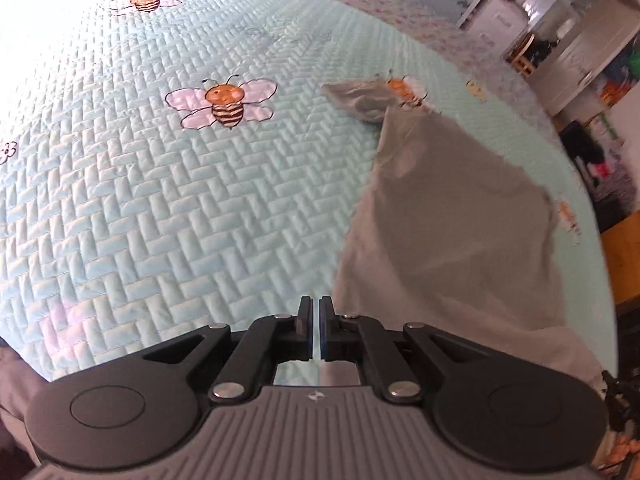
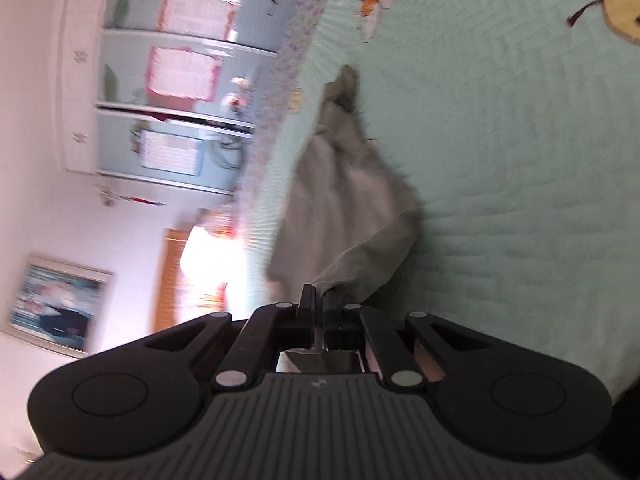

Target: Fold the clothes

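Observation:
A grey garment [image 1: 440,220] lies partly spread on the pale green quilted bedspread [image 1: 160,220], with a crumpled sleeve end [image 1: 360,100] at its far side. In the left wrist view its near edge runs up to my left gripper [image 1: 319,305], whose jaws stand together on that edge. The right wrist view is rolled sideways and blurred. There the garment [image 2: 344,200] rises in a bunched fold into my right gripper [image 2: 319,296], which is pinched on it just above the bedspread [image 2: 520,200].
Embroidered bees [image 1: 224,100] dot the quilt. The bed's edge runs along the right, with wooden flooring [image 1: 624,256] and cupboards [image 1: 560,20] beyond. Blue shelves [image 2: 180,80] and a framed picture [image 2: 56,308] stand on the wall past the bed.

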Motion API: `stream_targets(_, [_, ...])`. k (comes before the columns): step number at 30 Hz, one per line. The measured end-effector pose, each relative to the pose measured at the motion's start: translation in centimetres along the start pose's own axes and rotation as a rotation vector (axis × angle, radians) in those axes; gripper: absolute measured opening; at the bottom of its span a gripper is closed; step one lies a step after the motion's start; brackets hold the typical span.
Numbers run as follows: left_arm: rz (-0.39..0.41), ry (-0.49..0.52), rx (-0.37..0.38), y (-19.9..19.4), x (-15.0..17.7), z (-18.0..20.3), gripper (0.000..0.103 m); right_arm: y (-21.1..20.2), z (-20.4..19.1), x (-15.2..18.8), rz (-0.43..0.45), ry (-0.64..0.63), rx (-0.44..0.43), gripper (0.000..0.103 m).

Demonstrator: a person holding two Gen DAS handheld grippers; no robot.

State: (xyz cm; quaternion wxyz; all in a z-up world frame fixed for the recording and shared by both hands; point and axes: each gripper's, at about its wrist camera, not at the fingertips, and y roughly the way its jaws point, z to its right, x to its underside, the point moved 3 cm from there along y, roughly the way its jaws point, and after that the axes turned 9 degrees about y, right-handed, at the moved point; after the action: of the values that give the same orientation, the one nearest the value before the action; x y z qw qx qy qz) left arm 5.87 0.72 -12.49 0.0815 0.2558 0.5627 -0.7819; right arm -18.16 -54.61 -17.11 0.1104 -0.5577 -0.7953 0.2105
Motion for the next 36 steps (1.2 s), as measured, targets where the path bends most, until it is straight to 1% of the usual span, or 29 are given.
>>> stream_targets(1, [-0.004,0.031,0.018,0.4,0.8,0.6,0.001,0.5,0.8,-0.1,0.029,-0.075,0.111,0.008])
stream_targets(2, [-0.005,0.066,0.057,0.6,1.5,1.5,0.001,0.7,1.3,-0.1,0.054,-0.142,0.189,0.009])
stream_targets(3, [-0.008,0.114,0.091,0.7,2.2,2.8,0.001,0.7,1.8,0.0,0.069,-0.177,0.22,0.018])
stream_targets(4, [-0.016,0.176,0.103,0.8,3.0,4.2,0.002,0.6,2.2,0.1,0.084,-0.205,0.247,0.033])
stream_targets(5, [-0.021,0.224,0.098,0.9,3.9,5.3,0.004,0.5,2.6,0.3,0.097,-0.209,0.258,0.039])
stream_targets(6, [-0.026,0.273,0.091,1.0,4.8,6.5,0.006,0.3,2.6,0.6,0.111,-0.227,0.263,0.042])
stream_targets(7, [-0.021,0.296,0.078,1.1,5.5,7.1,0.011,0.1,2.6,0.8,0.127,-0.249,0.273,0.042])
stream_targets(8, [-0.014,0.28,0.045,1.3,5.9,6.9,0.02,-0.1,2.3,1.1,0.148,-0.285,0.298,0.042])
stream_targets(9, [-0.007,0.263,0.012,1.5,6.3,6.8,0.025,-0.3,1.9,1.3,0.17,-0.322,0.331,0.043])
stream_targets(10, [0.009,0.221,-0.019,1.5,6.4,6.2,0.033,-0.4,1.6,1.6,0.186,-0.357,0.359,0.044])
stream_targets(11, [0.025,0.179,-0.05,1.5,6.6,5.5,0.034,-0.4,1.3,1.9,0.186,-0.383,0.37,0.046])
stream_targets(12, [0.035,0.128,-0.063,1.5,6.7,4.7,0.034,-0.3,1.0,2.1,0.18,-0.404,0.378,0.051])
stream_targets(13, [0.037,0.084,-0.071,1.6,6.8,4.0,0.035,0.0,1.0,2.4,0.154,-0.41,0.369,0.057])
stream_targets(14, [0.036,0.045,-0.072,1.4,6.9,3.5,0.035,0.3,1.1,2.7,0.13,-0.412,0.358,0.059])
stream_targets(15, [0.035,0.007,-0.073,1.3,7.0,3.0,0.036,0.5,1.3,2.8,0.108,-0.398,0.342,0.06])
stream_targets(16, [0.034,-0.019,-0.083,1.2,7.2,2.5,0.039,0.7,1.6,2.9,0.091,-0.379,0.329,0.06])
stream_targets(18, [0.03,-0.071,-0.105,1.0,7.6,1.5,0.04,0.9,2.2,3.0,0.083,-0.345,0.324,0.06])
stream_targets(20, [0.024,-0.118,-0.079,1.0,8.4,0.9,0.045,0.8,2.4,3.2,0.082,-0.343,0.311,0.06])
stream_targets(22, [0.011,-0.155,-0.041,1.2,9.0,0.5,0.046,0.6,2.7,3.5,0.084,-0.33,0.298,0.061])
stream_targets(25, [0.023,-0.181,-0.005,1.9,9.2,0.6,0.047,0.5,3.2,3.3,0.084,-0.274,0.275,0.061])
stream_targets(29, [0.039,-0.21,0.062,2.7,9.0,1.1,0.06,0.5,3.2,3.2,0.08,-0.249,0.263,0.062])
stream_targets(31, [0.027,-0.195,0.081,3.3,8.7,1.5,0.061,0.6,3.3,3.2,0.076,-0.247,0.259,0.062])
stream_targets(33, [0.02,-0.158,0.091,3.9,8.5,2.1,0.058,0.6,3.5,3.3,0.08,-0.235,0.254,0.062])
stream_targets(34, [0.009,-0.124,0.087,4.1,8.3,2.5,0.031,0.7,3.6,3.3,0.083,-0.227,0.253,0.062])
stream_targets(35, [-0.005,-0.116,0.091,4.1,8.0,2.7,0.004,0.7,3.6,3.3,0.085,-0.223,0.253,0.063])
stream_targets(36, [-0.019,-0.108,0.096,4.1,7.7,2.8,0.002,0.8,3.5,3.3,0.086,-0.223,0.254,0.064])
